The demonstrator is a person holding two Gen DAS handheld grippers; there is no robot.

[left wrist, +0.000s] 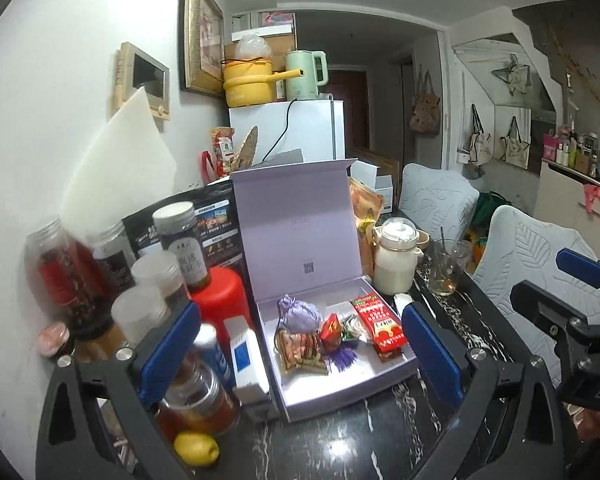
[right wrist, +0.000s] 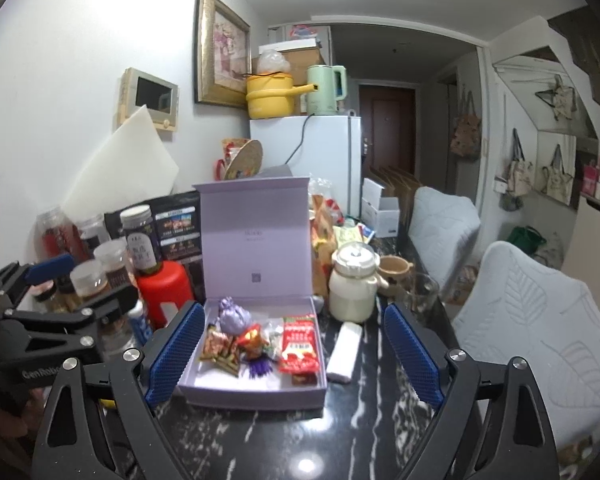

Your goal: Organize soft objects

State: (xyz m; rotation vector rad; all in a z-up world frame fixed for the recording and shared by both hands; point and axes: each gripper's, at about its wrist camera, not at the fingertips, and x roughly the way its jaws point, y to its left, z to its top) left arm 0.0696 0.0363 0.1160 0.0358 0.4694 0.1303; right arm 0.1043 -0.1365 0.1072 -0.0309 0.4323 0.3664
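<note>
Both grippers hang over the black marble table [right wrist: 284,440] with jaws spread wide and empty. Ahead of the right gripper [right wrist: 294,350] stands the lilac box [right wrist: 256,394], lid up. Inside, beyond the left gripper [left wrist: 300,354], lie a red packet [left wrist: 382,326], a lilac pouch [left wrist: 298,312] and small wrapped sweets [left wrist: 300,350].

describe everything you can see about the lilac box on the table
The lilac box is a rigid gift box that looks like matte card, sitting on the black marbled table. Its hinged lid stands upright at the back, with small print and a square code inside. The shallow tray is open and holds a purple drawstring pouch, a red sachet, wrapped candies and snack packets. Nothing grips it; a white packet lies beside its right wall.
</note>
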